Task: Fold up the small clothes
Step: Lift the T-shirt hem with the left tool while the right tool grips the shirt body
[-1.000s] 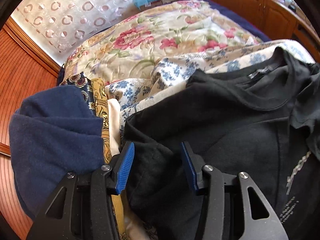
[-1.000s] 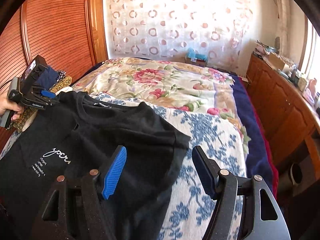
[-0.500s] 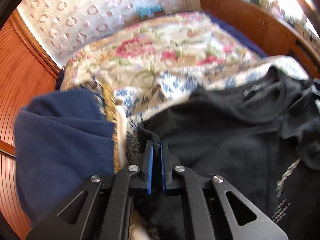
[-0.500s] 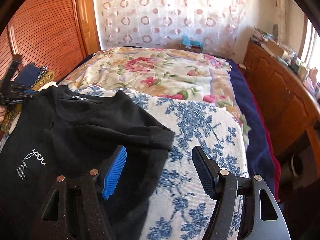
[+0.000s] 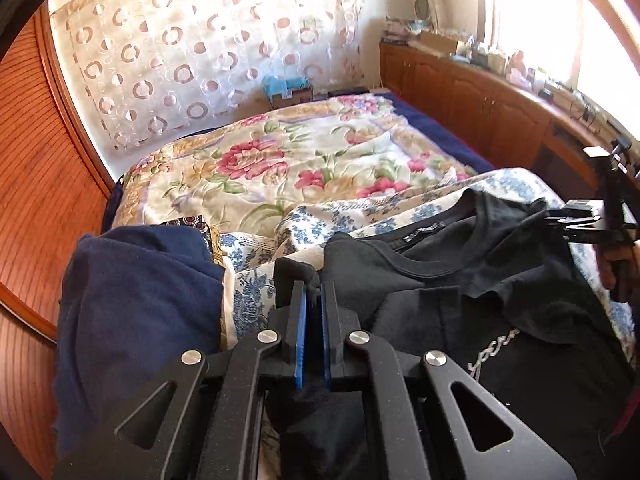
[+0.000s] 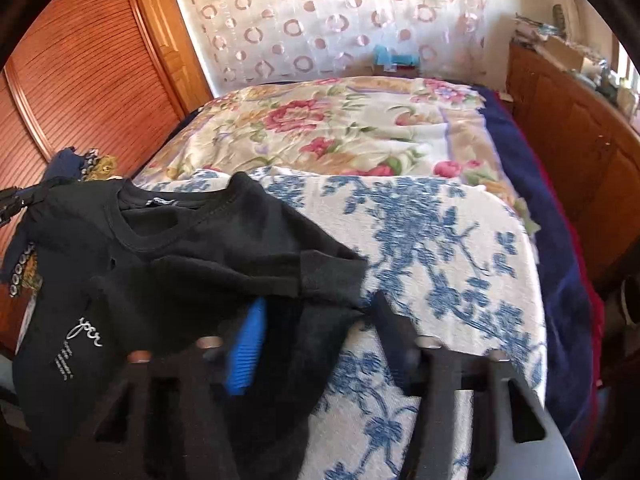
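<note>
A small black T-shirt (image 5: 500, 304) with white script on its chest lies on a blue-and-white floral cover on the bed; it also shows in the right wrist view (image 6: 192, 264). My left gripper (image 5: 314, 300) is shut on the shirt's left sleeve and shoulder edge, lifting it slightly. My right gripper (image 6: 320, 320) is open, blurred by motion, with the shirt's right sleeve (image 6: 312, 280) lying between its fingers. The right gripper also appears at the far right of the left wrist view (image 5: 592, 224).
A folded navy garment (image 5: 136, 312) and patterned fabrics (image 5: 200, 228) sit left of the shirt. A flowered bedspread (image 5: 288, 168) lies beyond. Wooden wardrobe doors (image 6: 88, 80) stand left, a wooden cabinet (image 6: 580, 152) right, a curtain (image 6: 340, 12) behind.
My left gripper closed on the shirt's left sleeve and raised it. My right gripper moved forward and down over the right sleeve, staying open.
</note>
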